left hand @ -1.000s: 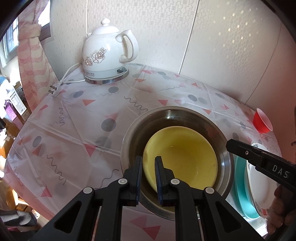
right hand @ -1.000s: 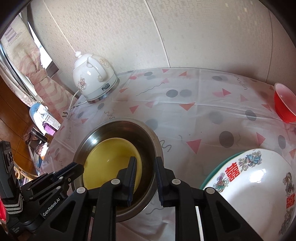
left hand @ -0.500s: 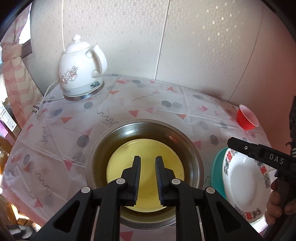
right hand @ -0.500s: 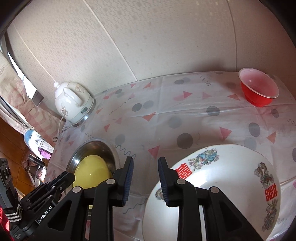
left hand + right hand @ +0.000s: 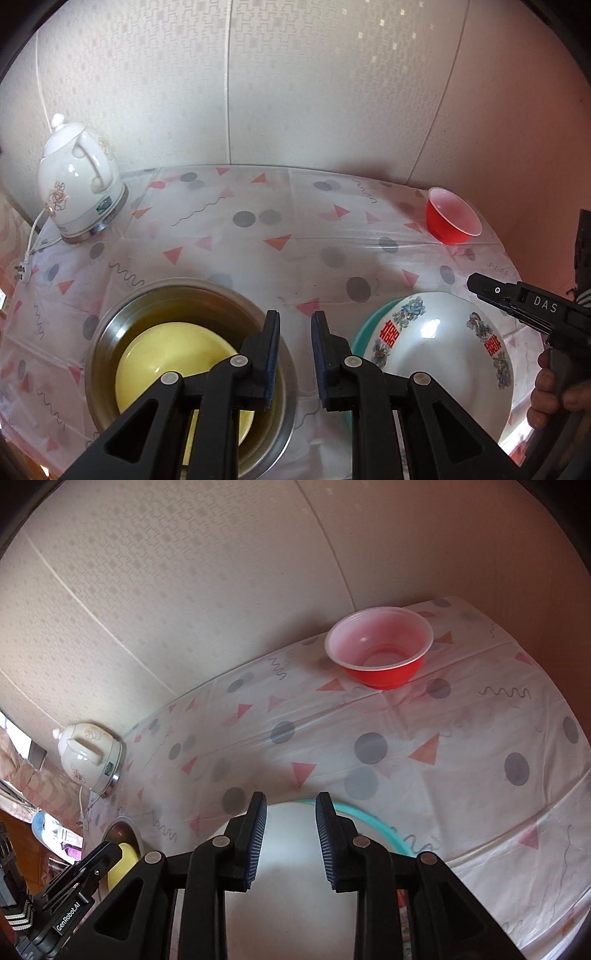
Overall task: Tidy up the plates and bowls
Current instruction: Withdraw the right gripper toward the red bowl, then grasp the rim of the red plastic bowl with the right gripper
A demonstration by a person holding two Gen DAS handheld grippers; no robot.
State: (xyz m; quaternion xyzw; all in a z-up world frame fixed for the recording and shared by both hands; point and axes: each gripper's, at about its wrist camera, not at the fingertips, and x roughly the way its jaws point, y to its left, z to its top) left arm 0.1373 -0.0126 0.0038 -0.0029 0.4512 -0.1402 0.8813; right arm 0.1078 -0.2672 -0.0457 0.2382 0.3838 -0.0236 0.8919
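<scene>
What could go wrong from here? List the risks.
1. The white bowl sits on the teal plate near the table edge; a clumsy grab could slide both off.
2. The red bowl looks light and stands by the far corner; a nudge may tip it.
3. The cord trails off the left edge; snagging it could pull the kettle.

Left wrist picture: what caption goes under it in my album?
Yellow bowl nested in steel bowl, flowered white bowl beside it, red bowl behind, empty left tool above.
</scene>
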